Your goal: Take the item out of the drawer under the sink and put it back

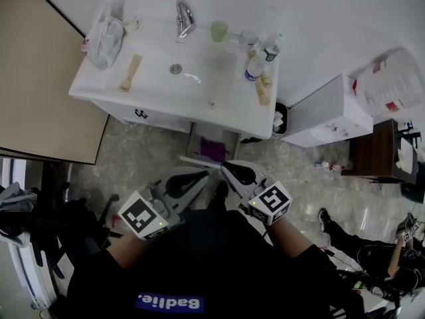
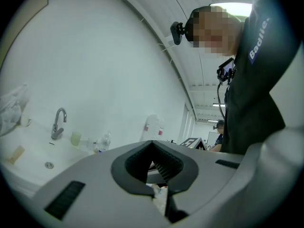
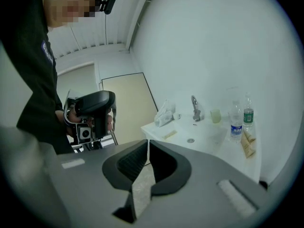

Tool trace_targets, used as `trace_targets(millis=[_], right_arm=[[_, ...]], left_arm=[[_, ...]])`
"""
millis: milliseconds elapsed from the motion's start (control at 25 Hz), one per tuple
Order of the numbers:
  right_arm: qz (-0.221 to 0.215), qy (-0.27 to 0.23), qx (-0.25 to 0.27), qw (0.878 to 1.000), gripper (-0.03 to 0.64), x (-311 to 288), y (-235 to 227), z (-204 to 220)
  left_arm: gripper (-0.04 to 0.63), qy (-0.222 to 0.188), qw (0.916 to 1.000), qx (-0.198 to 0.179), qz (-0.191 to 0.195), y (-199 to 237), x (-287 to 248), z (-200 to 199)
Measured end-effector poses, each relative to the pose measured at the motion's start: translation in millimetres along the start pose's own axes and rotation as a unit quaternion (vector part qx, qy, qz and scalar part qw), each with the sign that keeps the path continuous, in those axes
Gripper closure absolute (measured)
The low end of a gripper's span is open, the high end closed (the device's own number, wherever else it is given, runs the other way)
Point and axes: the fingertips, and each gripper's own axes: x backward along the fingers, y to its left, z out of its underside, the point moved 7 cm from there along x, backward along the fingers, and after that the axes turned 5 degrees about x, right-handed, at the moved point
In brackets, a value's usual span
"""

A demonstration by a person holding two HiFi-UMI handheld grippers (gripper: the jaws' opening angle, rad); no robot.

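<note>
Under the white sink (image 1: 153, 78) the drawer (image 1: 196, 137) stands pulled out, and a purple item (image 1: 212, 149) lies inside it. Both grippers hover just in front of the drawer, above the floor, and hold nothing. My left gripper (image 1: 206, 173) points at the drawer's front edge; in the left gripper view its tips (image 2: 152, 142) meet, so it is shut. My right gripper (image 1: 225, 167) sits beside it on the right. Its jaws (image 3: 148, 142) stand only a hairline apart, with nothing between them. The right gripper view also catches the left gripper (image 3: 90, 112) in a hand.
On the sink top are a faucet (image 1: 184, 15), a green cup (image 1: 219, 30), water bottles (image 1: 255, 65), a plastic bag (image 1: 106, 32) and a tube (image 1: 131, 72). A white box (image 1: 329, 111) and a small bin (image 1: 279, 119) stand to the right, a beige door (image 1: 46, 78) to the left.
</note>
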Motion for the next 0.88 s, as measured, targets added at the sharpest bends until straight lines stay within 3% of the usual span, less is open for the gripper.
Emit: trace_targets(millis=[520,880], right_arm=[[-0.015,0.050,-0.016,0.999,0.568,-19,-37,26],[-0.015,0.120,-0.010,0.993,0.523,-46,-49,64]], left_arm=[[0.606,0.011,0.9996,0.013,-0.022,8,-11,7],[0.606,0.017,0.9989,0.018,-0.041,13,-5,10]])
